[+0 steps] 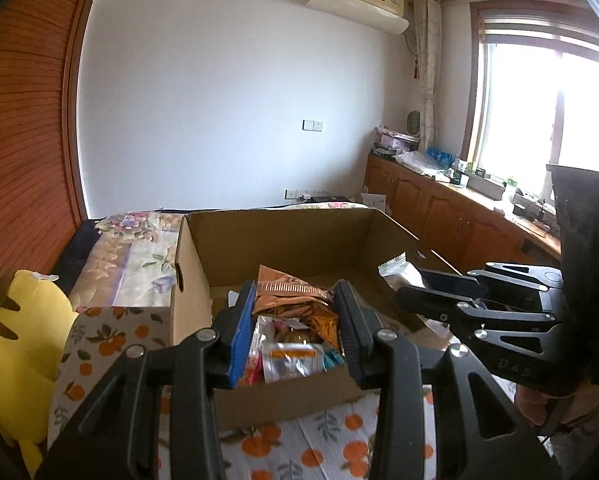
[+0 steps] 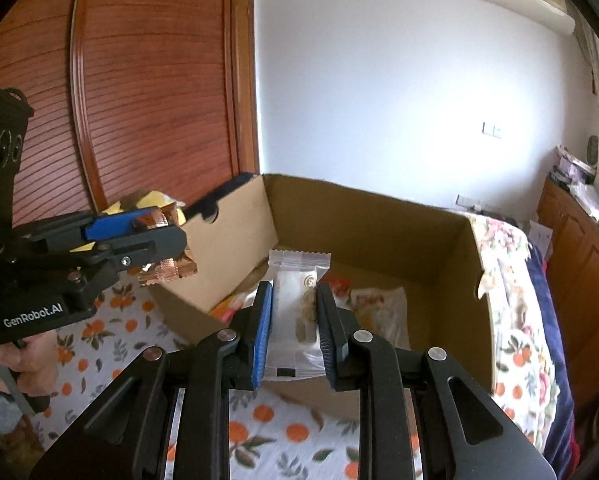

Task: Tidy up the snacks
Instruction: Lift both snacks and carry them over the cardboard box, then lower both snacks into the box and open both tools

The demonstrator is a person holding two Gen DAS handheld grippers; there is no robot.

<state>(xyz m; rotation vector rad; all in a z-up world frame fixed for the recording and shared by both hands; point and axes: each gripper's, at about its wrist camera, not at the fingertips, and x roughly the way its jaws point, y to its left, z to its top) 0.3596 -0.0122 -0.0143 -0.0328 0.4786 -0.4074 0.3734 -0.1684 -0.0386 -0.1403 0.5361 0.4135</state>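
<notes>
Holding one snack apiece above the cardboard box, both claws carry loads that are only lightly secured. Left claw: clenched on a copper foil packet, gripped near its crimped end, the crumpled body hanging over the box's near left corner. Right claw: clenched on a white wrapped packet, held by its lower half, the sealed top edge standing free above the box's near wall. Box contents: loose snack packs heaped against the near wall, far half of the floor bare. Box stands on a bed with an orange-print cover. Risks, judged: slick foil may slide from the pads if the left claw tilts or swings; the thin white wrapper may crush or slip from a narrow grip; either packet dropped outside the box's near wall lands on the cover; the two claws, near each other over the box, may knock together.
</notes>
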